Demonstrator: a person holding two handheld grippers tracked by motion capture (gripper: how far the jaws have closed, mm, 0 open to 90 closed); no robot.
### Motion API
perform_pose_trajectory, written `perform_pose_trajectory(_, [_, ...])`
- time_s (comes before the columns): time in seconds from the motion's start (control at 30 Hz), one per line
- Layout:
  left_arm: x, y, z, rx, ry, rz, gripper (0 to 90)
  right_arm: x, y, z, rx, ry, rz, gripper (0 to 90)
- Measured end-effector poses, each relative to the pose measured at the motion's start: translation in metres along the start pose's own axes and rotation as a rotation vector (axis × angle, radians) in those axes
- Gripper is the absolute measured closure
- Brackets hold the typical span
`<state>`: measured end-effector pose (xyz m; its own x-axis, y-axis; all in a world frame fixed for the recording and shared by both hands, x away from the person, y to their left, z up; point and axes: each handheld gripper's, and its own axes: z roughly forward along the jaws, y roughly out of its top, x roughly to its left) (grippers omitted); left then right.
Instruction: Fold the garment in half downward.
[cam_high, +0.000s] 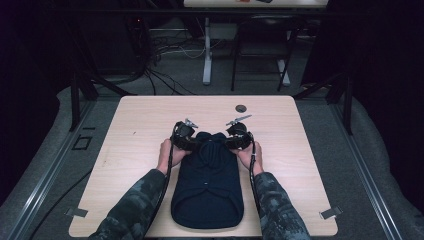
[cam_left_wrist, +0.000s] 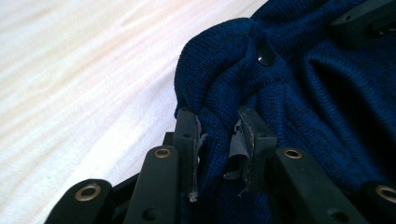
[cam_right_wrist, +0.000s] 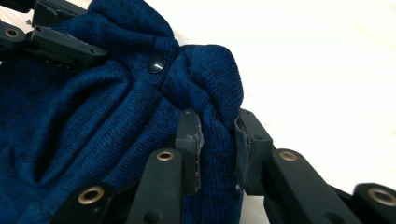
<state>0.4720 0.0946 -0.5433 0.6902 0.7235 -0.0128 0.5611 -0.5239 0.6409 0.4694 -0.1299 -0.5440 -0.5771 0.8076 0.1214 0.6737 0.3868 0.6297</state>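
At the bottom of the high view, two camouflage sleeves (cam_high: 134, 205) come up into the frame, and between them the dark blue knitted garment (cam_high: 207, 185) lies lengthwise on the pale wooden table (cam_high: 140, 125). Its near hem lies close to the table's bottom edge. Its far end, bunched into folds, sits at about the centre of the frame.

The tabletop is bare to the left, to the right and toward the top of the frame; a small dark round disc (cam_high: 241, 108) sits near the far edge, well apart from the garment. Two metal clips (cam_high: 76, 212) hold the near corners. Beyond the table, dark floor, cables and the legs of another table fill the upper part of the picture.

The left gripper (cam_high: 182, 136) sits at the upper left corner of the garment, the right gripper (cam_high: 239, 136) at the upper right corner, with the bunched fabric between them.

In the left gripper view, the left gripper (cam_left_wrist: 218, 140) is clenched on a ridge of blue knit that rises between its two jaws; a dark button (cam_left_wrist: 265, 54) shows in the upper middle of the frame, with bare table at the left. In the right gripper view, the right gripper (cam_right_wrist: 218, 140) likewise pinches a fold of the knit, with the same button (cam_right_wrist: 155, 63) at upper left and bare table at the right.
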Motion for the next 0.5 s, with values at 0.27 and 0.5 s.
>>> perform_pose_trajectory(0.27, [-0.003, 0.006, -0.02, -0.035, -0.007, 0.017, 70.2, 0.01, 0.005, -0.024, -0.077, -0.024, -0.066, 73.5])
perform_pose_trajectory(0.5, [-0.004, 0.006, -0.034, -0.06, -0.026, 0.041, 71.2, 0.017, 0.006, -0.038, -0.103, -0.031, -0.116, 73.5])
